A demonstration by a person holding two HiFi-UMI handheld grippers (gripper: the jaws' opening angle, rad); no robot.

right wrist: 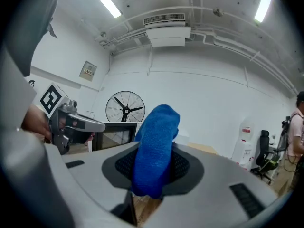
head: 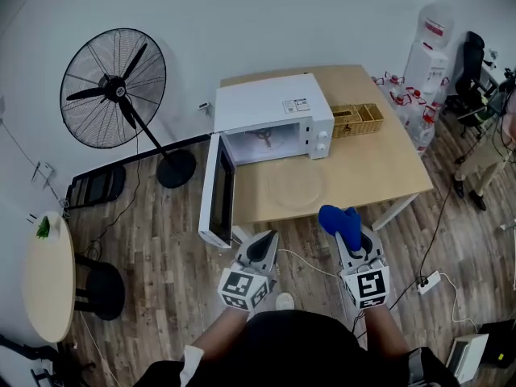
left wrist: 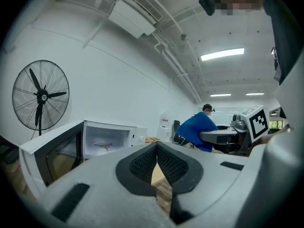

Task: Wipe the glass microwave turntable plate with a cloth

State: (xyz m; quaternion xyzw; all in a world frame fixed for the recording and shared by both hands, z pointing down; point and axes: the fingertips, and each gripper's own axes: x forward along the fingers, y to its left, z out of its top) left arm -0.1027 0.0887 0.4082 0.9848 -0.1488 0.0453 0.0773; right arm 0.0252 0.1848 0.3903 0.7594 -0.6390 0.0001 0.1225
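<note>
Two tongs sit low in front of you, side by side and short of the near table edge. Your left tongs (head: 263, 247) have their tips pressed together with nothing between them; the left gripper view shows only a sliver of wood below the meeting pads (left wrist: 142, 163). Your right tongs (head: 355, 243) are clamped on a bright blue cloth (head: 339, 219), which stands up out of the closed tips as a rounded wad and covers most of the pads in the right gripper view. Each of the tongs carries its marker cube (head: 243, 289) close to your wrist. Just beyond the tips lies the light wooden table (head: 379, 172), and on its bare middle rests the clear glass turntable plate (head: 296, 185), flat, faint against the wood, and well apart from the cloth. Behind the plate stands the white microwave oven (head: 270, 107) with its door (head: 218, 190) swung fully open towards you on the left, so the cavity shows only the small roller ring (head: 264, 138) on its floor. Right of the oven, two woven baskets (head: 356, 121) sit near the back of the table. Off the table to the left, a black pedestal fan (head: 113, 87) stands on the plank floor (head: 161, 232).
</note>
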